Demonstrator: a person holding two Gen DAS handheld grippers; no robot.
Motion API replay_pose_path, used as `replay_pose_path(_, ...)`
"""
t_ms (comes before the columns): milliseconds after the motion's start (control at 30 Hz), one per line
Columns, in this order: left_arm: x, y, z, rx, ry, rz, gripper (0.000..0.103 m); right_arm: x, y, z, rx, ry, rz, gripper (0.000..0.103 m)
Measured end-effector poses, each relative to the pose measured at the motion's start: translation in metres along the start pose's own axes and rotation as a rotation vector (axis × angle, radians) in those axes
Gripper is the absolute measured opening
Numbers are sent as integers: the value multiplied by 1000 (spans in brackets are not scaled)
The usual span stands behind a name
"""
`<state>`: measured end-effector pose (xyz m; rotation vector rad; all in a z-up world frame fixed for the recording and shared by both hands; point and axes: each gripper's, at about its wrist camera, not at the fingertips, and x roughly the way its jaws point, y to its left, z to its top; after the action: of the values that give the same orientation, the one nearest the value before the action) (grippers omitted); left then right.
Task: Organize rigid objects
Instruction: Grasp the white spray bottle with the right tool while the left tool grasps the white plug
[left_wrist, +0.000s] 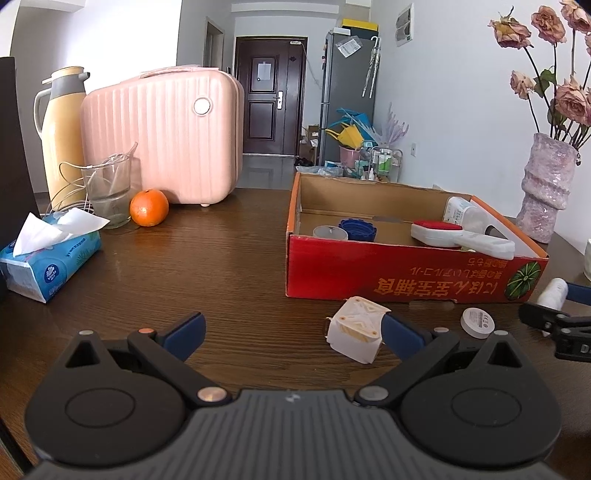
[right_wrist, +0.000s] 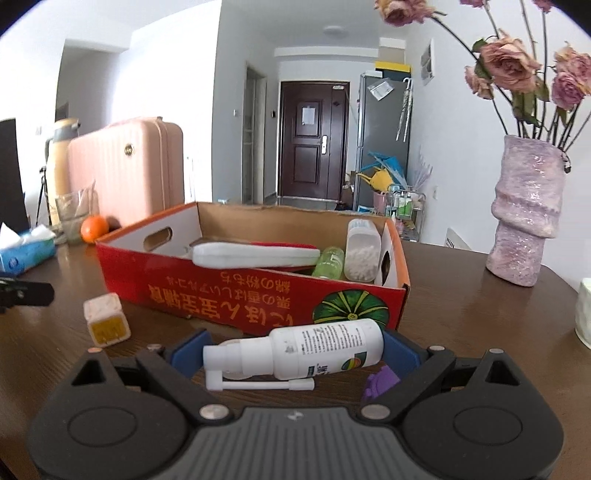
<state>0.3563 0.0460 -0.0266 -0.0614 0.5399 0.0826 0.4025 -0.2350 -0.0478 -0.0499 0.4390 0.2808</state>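
A red cardboard box (left_wrist: 406, 273) stands on the wooden table and holds a lint brush (left_wrist: 461, 236), a blue cap (left_wrist: 357, 229) and bottles; it also shows in the right wrist view (right_wrist: 221, 291). My left gripper (left_wrist: 291, 336) is open; a white cube-shaped charger (left_wrist: 357, 332) rests against its right finger. A small white round disc (left_wrist: 477, 322) lies to the right. My right gripper (right_wrist: 295, 350) is shut on a white spray bottle (right_wrist: 295, 350), held lying sideways in front of the box. The charger shows at the left of the right wrist view (right_wrist: 106, 319).
A tissue pack (left_wrist: 48, 258), an orange (left_wrist: 149, 207), a glass (left_wrist: 108, 192), a thermos (left_wrist: 62, 136) and a pink case (left_wrist: 162, 136) stand at the left and back. A purple vase (right_wrist: 524, 214) with flowers stands at the right. A purple object (right_wrist: 380, 384) lies under the right gripper.
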Motion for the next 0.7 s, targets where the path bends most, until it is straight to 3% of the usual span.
replay_pose_path(333,1,3,1,-8,2,-6,103,-21,6,-2,74,-48,-14,98)
replay_pose_path(700,19,-5,0,13,63,-89,103,-26,11,-6,110,-50,-53,98)
